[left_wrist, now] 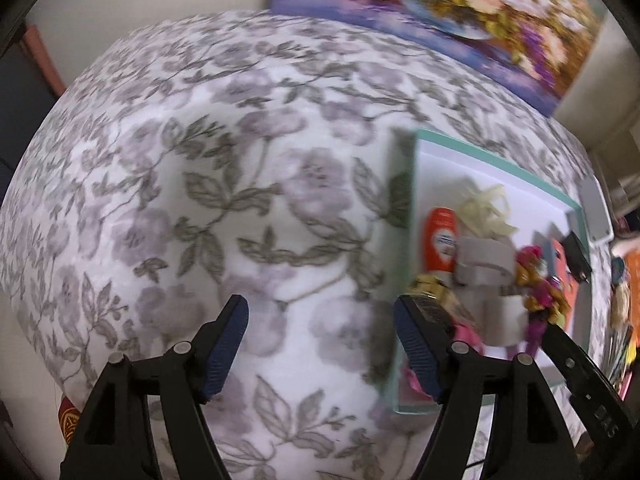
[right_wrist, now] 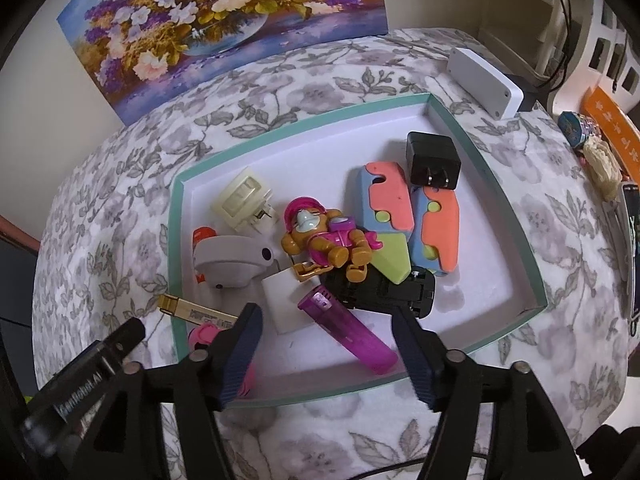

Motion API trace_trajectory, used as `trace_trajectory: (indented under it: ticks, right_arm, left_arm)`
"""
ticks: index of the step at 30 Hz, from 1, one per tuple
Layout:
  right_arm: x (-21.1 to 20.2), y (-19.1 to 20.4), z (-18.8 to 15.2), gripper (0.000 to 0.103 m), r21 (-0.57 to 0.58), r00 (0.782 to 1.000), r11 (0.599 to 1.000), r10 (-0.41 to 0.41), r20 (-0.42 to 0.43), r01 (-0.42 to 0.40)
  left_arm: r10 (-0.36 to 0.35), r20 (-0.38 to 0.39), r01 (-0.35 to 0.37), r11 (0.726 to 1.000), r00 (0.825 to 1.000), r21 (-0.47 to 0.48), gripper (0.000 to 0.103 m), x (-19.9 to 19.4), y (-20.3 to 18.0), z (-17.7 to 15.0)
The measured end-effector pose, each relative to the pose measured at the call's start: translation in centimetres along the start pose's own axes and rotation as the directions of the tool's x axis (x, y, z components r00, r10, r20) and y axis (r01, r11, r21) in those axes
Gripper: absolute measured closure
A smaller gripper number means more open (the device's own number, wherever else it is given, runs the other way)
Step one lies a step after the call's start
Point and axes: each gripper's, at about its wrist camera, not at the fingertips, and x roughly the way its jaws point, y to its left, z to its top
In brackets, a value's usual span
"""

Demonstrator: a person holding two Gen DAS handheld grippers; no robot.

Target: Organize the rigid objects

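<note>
Right gripper points down over near end of tray, jaws wide apart, gripping nothing; purple lighter lies loose on tray floor between fingers. Toy figure, black plug, colourful blocks, white box crowd same tray. Left gripper hangs open over bare flowered cloth, tray just beside its right finger, empty.

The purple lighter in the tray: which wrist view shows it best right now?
The right wrist view. The purple lighter lies whole and sharp on the tray floor, just ahead of the open right claw. The left wrist view is blurred and catches only the tray's cluttered edge; I cannot pick out the lighter there.
</note>
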Motion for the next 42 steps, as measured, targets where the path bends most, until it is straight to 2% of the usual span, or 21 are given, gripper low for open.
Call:
trace_trajectory:
  ticks: [2, 6, 8, 11, 15, 21, 25, 34, 42]
  right_arm:
    - [0.0, 0.1, 0.0, 0.026, -0.005, 1.0, 1.0, -0.004, 0.004, 0.004]
    - [0.0, 0.3, -0.1, 0.004, -0.016, 1.0, 1.0, -0.011, 0.012, 0.011]
    - [-0.1, 0.4, -0.2, 0.0, -0.024, 1.0, 1.0, -0.012, 0.019, 0.013]
    - [-0.3, 0.8, -0.4, 0.0, -0.042, 0.999, 0.999, -0.017, 0.038, 0.019]
    - [-0.5, 1.2, -0.7, 0.0, -0.059, 0.999, 0.998, -0.025, 0.047, 0.028]
    - [-1.2, 2.3, -2.0, 0.0, -0.092, 0.998, 0.995, -0.037, 0.056, 0.042]
    - [-1.7, 2.8, -3.1, 0.0, -0.117, 0.997, 0.992, -0.042, 0.061, 0.049]
    - [-3.4, 3.2, -5.1, 0.0, -0.139, 0.995, 0.989, -0.042, 0.096, 0.056]
    - [-5.0, 3.5, -6.1, 0.0, -0.152, 0.99, 0.987, -0.036, 0.136, 0.056]
  left_arm:
    - [0.01, -0.006, -0.01, 1.0, 1.0, -0.027, 0.017, 0.4, 0.9, 0.2]
    - [0.019, -0.011, -0.02, 0.997, 1.0, -0.071, 0.015, 0.7, 2.5, 0.5]
    - [0.029, -0.005, -0.029, 0.996, 1.0, -0.08, 0.005, 0.7, 3.0, 0.5]
    - [0.058, 0.015, -0.057, 0.996, 0.998, -0.069, 0.004, 0.5, 3.3, 0.5]
    - [0.055, 0.031, -0.054, 0.998, 0.998, -0.032, 0.004, 0.0, 3.4, 0.4]
    - [0.08, 0.057, -0.083, 0.995, 0.995, 0.055, 0.004, -1.3, 3.2, -0.6]
    - [0.052, 0.057, -0.056, 0.996, 0.997, 0.072, 0.004, -2.1, 3.5, -1.5]
    - [0.049, 0.088, -0.059, 0.992, 0.995, 0.112, 0.004, -4.1, 3.3, -3.0]
    - [0.072, 0.138, -0.096, 0.98, 0.988, 0.172, 0.004, -6.0, 2.8, -4.2]
